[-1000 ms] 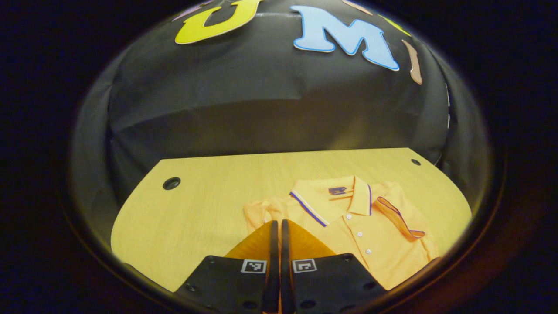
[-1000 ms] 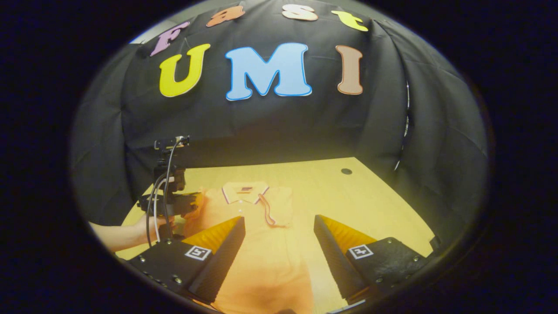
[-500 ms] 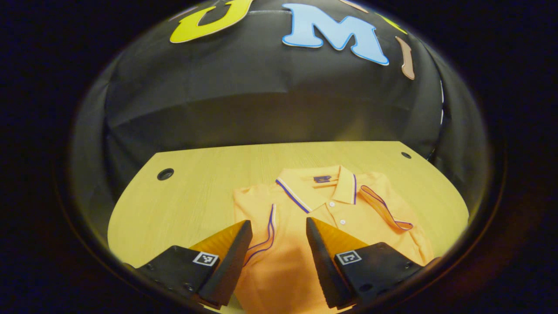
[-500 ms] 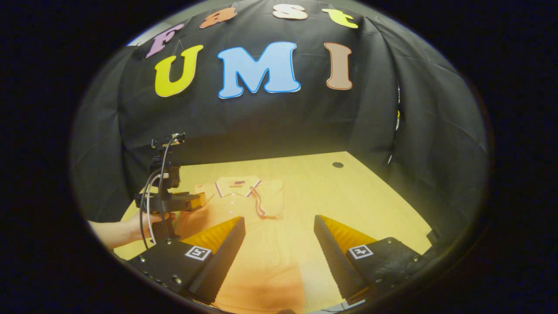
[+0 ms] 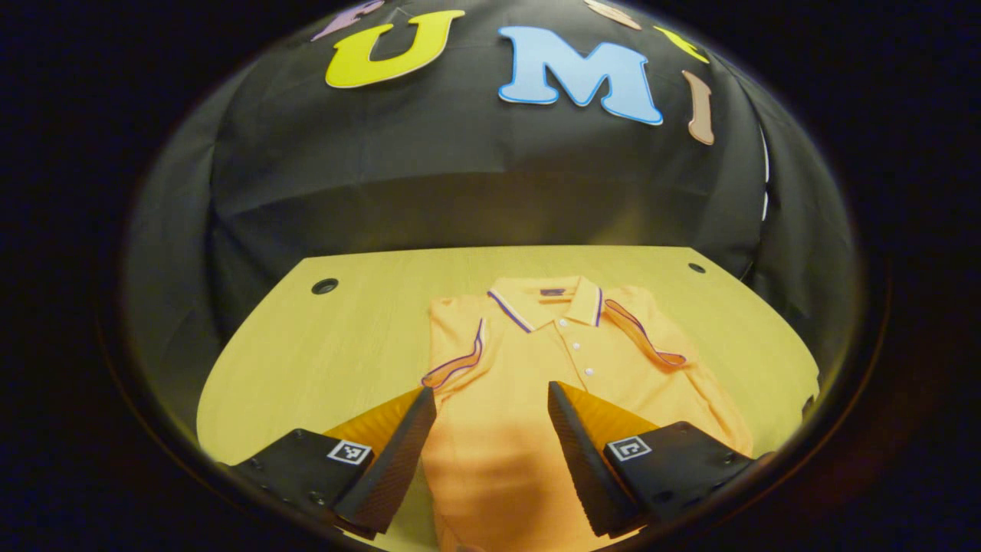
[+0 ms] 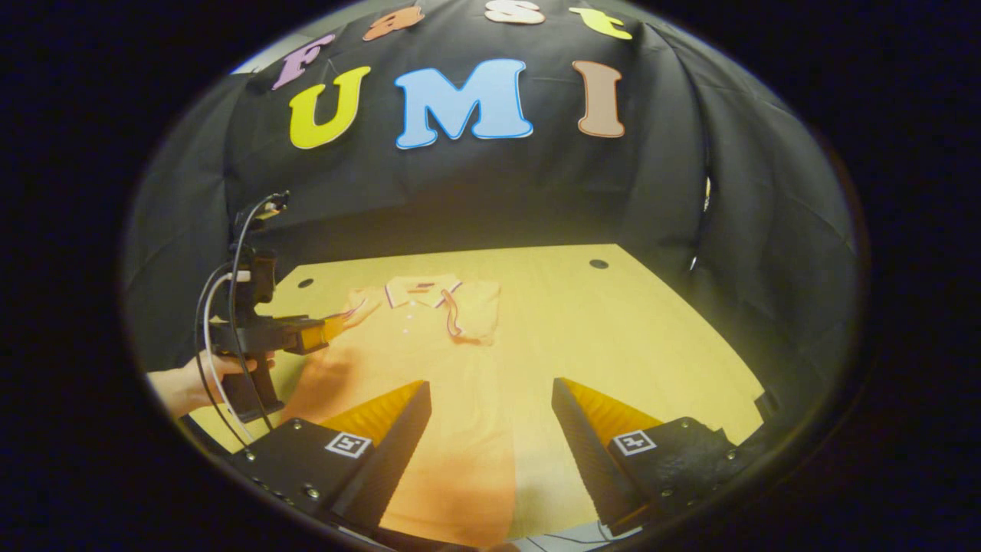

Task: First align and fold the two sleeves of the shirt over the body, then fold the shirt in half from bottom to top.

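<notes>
shirt (image 5: 552, 368), orange with a striped collar, lies face up on the wooden table (image 5: 337, 345), collar toward the booth wall, hem toward the person. both sleeves now sit folded in over the body: the right sleeve (image 5: 644, 337) was already across, and the left sleeve (image 5: 460, 360) has only just been laid down. a second ago the left gripper (image 5: 490, 429) was pinched closed on that sleeve; now its jaws stand wide apart, holding nothing, above the lower body. the right gripper (image 6: 490, 429) also gapes wide and empty, above the hem end. the left gripper and the hand (image 6: 191, 379) holding it show farther off in the right gripper view. judging from this, the sleeve step looks finished, leaving the bottom-to-top fold.
</notes>
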A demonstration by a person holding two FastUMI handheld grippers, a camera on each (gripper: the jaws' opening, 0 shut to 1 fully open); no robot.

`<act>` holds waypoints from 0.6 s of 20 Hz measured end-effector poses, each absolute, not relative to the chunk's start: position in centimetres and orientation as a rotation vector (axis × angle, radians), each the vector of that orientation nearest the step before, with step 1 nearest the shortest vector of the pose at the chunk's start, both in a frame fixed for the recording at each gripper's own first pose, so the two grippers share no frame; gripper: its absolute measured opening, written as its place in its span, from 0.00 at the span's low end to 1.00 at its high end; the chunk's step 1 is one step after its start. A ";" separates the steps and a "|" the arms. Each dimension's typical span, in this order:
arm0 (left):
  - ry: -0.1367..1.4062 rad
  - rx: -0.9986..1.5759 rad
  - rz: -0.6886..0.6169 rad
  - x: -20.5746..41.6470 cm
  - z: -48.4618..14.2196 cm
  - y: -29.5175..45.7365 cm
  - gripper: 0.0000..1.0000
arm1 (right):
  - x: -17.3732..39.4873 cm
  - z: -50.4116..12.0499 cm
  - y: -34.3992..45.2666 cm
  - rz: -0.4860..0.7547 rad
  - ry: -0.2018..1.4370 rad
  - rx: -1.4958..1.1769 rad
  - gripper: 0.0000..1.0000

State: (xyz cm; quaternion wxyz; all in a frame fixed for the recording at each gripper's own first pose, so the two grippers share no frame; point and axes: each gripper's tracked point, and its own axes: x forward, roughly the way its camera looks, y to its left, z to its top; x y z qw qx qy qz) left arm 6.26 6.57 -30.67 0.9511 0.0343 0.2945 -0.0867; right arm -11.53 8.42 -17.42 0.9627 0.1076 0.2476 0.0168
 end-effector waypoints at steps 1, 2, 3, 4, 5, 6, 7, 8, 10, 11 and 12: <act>0.601 0.077 -0.179 4.9 -30.6 6.8 0.95 | -12.2 -18.0 8.5 0.044 0.515 0.220 0.98; 0.599 0.082 -0.182 3.6 -30.6 6.8 0.95 | -12.9 -18.8 8.6 0.054 0.530 0.222 0.99; 0.600 0.083 -0.185 2.2 -30.5 6.8 0.95 | -13.5 -19.5 8.7 0.063 0.544 0.221 0.99; 0.607 0.080 -0.187 0.8 -30.7 6.9 0.96 | -14.2 -20.4 8.8 0.069 0.560 0.218 0.99; 0.617 0.070 -0.195 -0.7 -30.9 6.7 0.97 | -14.9 -21.2 8.8 0.074 0.579 0.213 0.99; 0.626 0.063 -0.196 -2.4 -31.1 6.7 0.96 | -15.5 -22.0 8.9 0.079 0.597 0.209 0.99; 0.635 0.060 -0.197 -3.6 -31.3 6.8 0.95 | -16.1 -22.7 9.0 0.086 0.613 0.205 0.99; 0.644 0.059 -0.195 -5.0 -31.7 7.0 0.95 | -16.5 -23.6 9.3 0.094 0.629 0.204 0.99; 0.657 0.066 -0.197 -7.8 -32.1 7.3 0.95 | -17.5 -24.9 9.6 0.110 0.662 0.207 0.99; 0.660 0.071 -0.201 -9.2 -32.2 7.4 0.95 | -17.9 -25.6 9.8 0.118 0.677 0.213 0.99; 0.660 0.076 -0.201 -10.6 -32.3 7.7 0.95 | -18.5 -26.4 10.0 0.124 0.697 0.221 0.99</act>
